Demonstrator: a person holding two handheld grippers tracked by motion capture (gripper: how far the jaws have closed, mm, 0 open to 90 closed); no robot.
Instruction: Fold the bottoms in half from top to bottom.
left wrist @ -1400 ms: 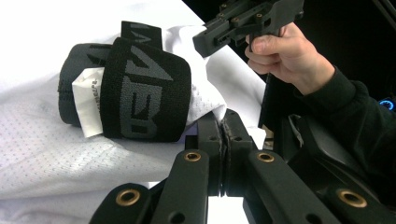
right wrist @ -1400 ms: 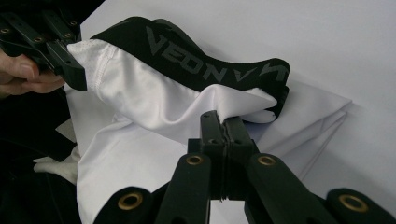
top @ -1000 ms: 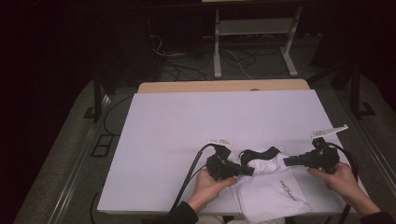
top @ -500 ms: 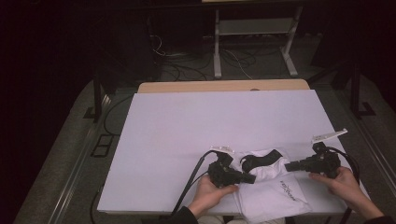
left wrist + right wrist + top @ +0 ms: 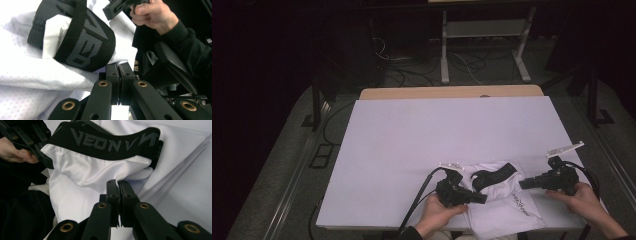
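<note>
I see white mesh shorts (image 5: pixel 507 207) (black waistband (image 5: pixel 492 175) pointing away), long axis fore-aft; left gripper (image 5: pixel 482 198) and right gripper (image 5: pixel 523 184) both pinch the fabric.

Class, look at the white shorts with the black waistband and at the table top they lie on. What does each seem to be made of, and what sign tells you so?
White shorts: seemingly thin synthetic sports mesh, slightly shiny; tiny holes show in the left gripper view.

Black waistband: looks like knitted elastic, matte, with grey letters woven in.

Table top: smooth matte white sheet, perhaps laminate or board; its material stays unclear.
</note>
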